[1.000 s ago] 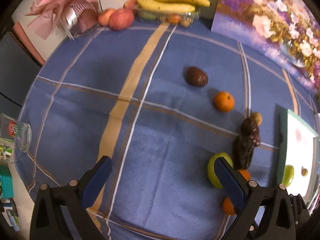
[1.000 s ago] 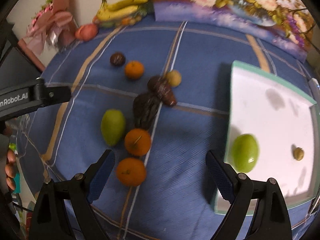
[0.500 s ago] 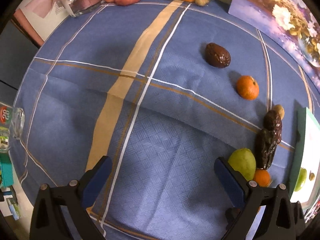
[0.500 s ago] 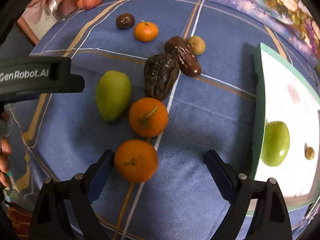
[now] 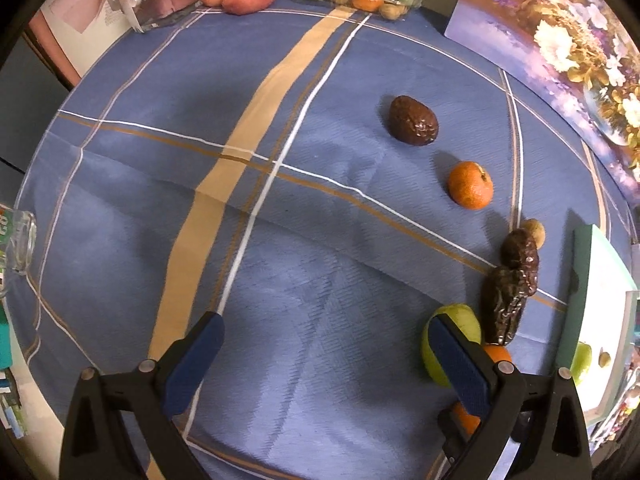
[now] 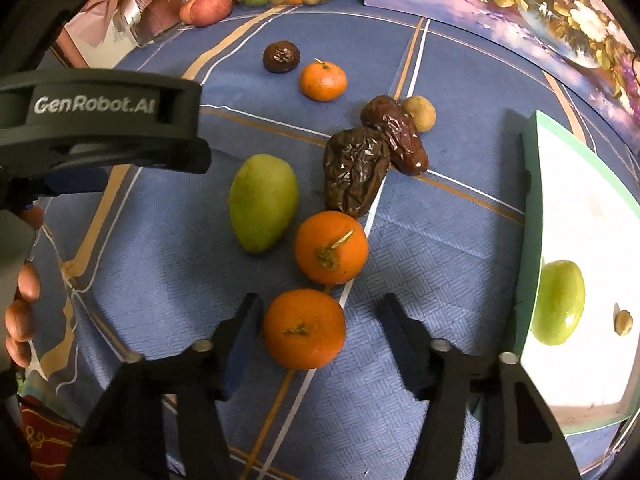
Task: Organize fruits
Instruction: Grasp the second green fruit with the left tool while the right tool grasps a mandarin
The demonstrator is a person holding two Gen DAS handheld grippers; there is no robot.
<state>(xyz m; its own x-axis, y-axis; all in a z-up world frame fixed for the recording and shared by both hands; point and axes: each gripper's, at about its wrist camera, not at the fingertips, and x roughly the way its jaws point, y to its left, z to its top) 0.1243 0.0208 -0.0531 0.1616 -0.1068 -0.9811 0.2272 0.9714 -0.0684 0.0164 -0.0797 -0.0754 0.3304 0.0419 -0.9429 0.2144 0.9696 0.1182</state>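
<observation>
Your right gripper (image 6: 320,312) has dropped closer and narrowed its fingers around the nearest orange (image 6: 304,328), which now sits between them; the left finger looks to touch its side, the right stands just off, nothing gripped yet. That orange lies on the table just beside the tray (image 6: 532,240), left of it. It's light, firm, round and likely to roll, so pinch across its widest middle. Your left gripper (image 5: 324,344) hovers wide open, empty.
</observation>
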